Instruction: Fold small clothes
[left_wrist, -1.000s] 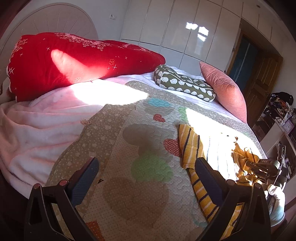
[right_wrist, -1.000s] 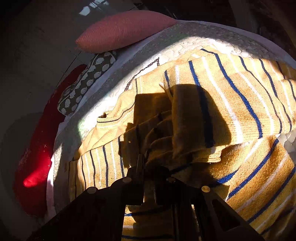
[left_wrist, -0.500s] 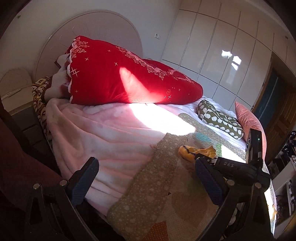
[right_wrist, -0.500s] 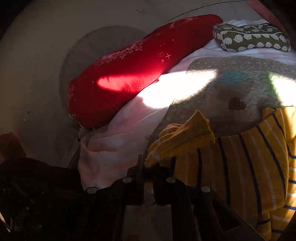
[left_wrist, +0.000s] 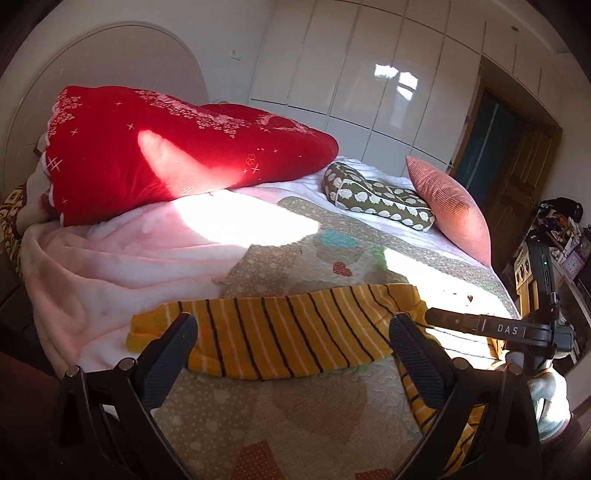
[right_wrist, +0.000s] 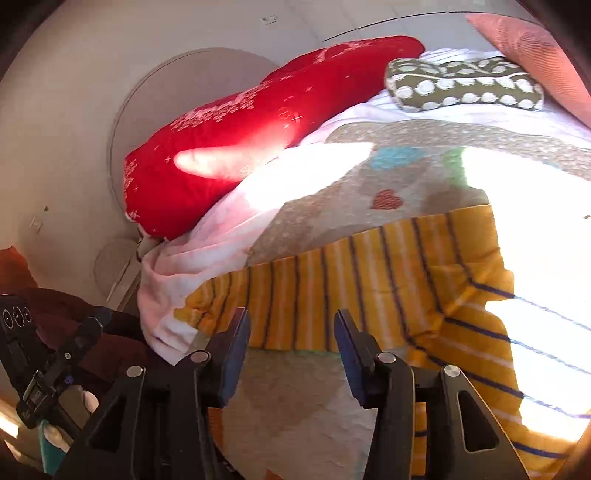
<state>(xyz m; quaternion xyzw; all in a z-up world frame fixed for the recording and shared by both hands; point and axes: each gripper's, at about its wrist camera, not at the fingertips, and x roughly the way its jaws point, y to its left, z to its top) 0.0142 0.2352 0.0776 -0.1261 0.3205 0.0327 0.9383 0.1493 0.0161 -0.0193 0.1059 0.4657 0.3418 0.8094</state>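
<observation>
A yellow knit garment with dark and white stripes (left_wrist: 288, 332) lies on the patterned quilt (left_wrist: 295, 413). One sleeve stretches out flat to the left, its cuff (left_wrist: 144, 328) on the pink blanket. The garment also shows in the right wrist view (right_wrist: 369, 280), its body in bright sun at the right. My left gripper (left_wrist: 291, 343) is open and empty, just in front of the sleeve. My right gripper (right_wrist: 291, 339) is open and empty, close above the sleeve's near edge. It also shows in the left wrist view (left_wrist: 480, 325) at the right.
A red cushion (left_wrist: 177, 155) lies at the head of the bed on a pink blanket (left_wrist: 110, 258). A green patterned bolster (left_wrist: 376, 199) and a salmon pillow (left_wrist: 450, 206) lie at the far side. Cluttered shelves (left_wrist: 554, 236) stand beyond the bed's right edge.
My right gripper carried the sleeve out to the left, laid it flat and opened. My left gripper swung back over the sleeve and stayed open.
</observation>
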